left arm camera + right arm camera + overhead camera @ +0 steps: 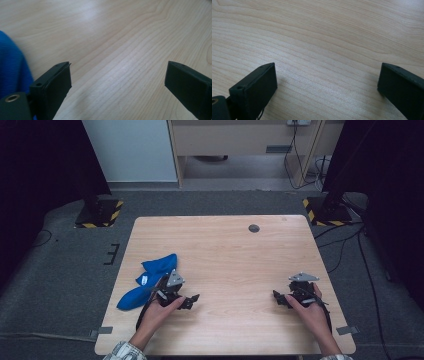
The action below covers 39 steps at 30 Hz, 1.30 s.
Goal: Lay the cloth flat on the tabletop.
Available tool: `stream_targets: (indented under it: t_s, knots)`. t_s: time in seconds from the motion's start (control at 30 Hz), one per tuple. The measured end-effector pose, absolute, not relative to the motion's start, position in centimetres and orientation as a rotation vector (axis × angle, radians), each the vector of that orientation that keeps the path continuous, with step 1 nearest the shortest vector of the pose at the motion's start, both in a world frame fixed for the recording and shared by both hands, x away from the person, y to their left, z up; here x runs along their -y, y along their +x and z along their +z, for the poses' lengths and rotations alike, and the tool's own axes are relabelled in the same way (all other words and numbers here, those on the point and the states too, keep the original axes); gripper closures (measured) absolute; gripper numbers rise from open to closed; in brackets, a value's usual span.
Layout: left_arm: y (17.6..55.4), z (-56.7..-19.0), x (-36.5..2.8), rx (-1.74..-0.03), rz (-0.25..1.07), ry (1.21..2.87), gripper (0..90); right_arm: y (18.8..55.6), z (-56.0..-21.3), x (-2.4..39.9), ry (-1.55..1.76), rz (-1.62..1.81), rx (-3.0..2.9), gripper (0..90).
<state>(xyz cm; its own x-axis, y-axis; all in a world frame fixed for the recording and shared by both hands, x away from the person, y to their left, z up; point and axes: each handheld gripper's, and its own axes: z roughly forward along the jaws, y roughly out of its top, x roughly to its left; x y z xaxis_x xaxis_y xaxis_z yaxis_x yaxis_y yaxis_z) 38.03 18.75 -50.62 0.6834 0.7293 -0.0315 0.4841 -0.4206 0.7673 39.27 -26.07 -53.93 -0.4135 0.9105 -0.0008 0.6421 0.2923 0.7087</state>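
A blue cloth (147,281) is seen bunched near the left edge of a wooden table (235,255), with the left gripper (191,301) held low just beside the cloth, on the side away from that edge. The right gripper (278,299) is held well apart from the cloth, toward the opposite edge of the table. Both sets of jaws are spread wide, and nothing is caught between them.

The step in hand is judged to be the first reach for the cloth. It would be done well if the left gripper were turned toward the cloth and a single free corner or hem were sought, rather than the thick middle of the heap. The jaws should be brought down around a thin layer and pressed together only once fabric lies between the pads, so that the table is not scraped. The right gripper is best brought across to the cloth only when a second corner has been found.

The whole layout is given by the high view: cloth, both hands, and a small dark disc (254,228) set far from the cloth. The cloth's knitted weave (12,67) is revealed in the left gripper view, at the edge beside one jaw. Bare wood grain between the jaws is presented in the right gripper view.
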Motion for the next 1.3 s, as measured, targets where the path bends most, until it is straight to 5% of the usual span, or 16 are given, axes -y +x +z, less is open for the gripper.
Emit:
stream_targets:
  t_s: [0.77,1.3]
  knots:
    - [38.6,-47.0,-26.5,-1.095,0.58,1.892,6.9,39.2,-53.9,25.9,1.388,0.901,-2.167,2.3]
    - [40.1,-50.7,-29.3,-1.243,0.628,1.989,5.5,39.2,-53.9,25.9,1.388,0.901,-2.167,2.3]
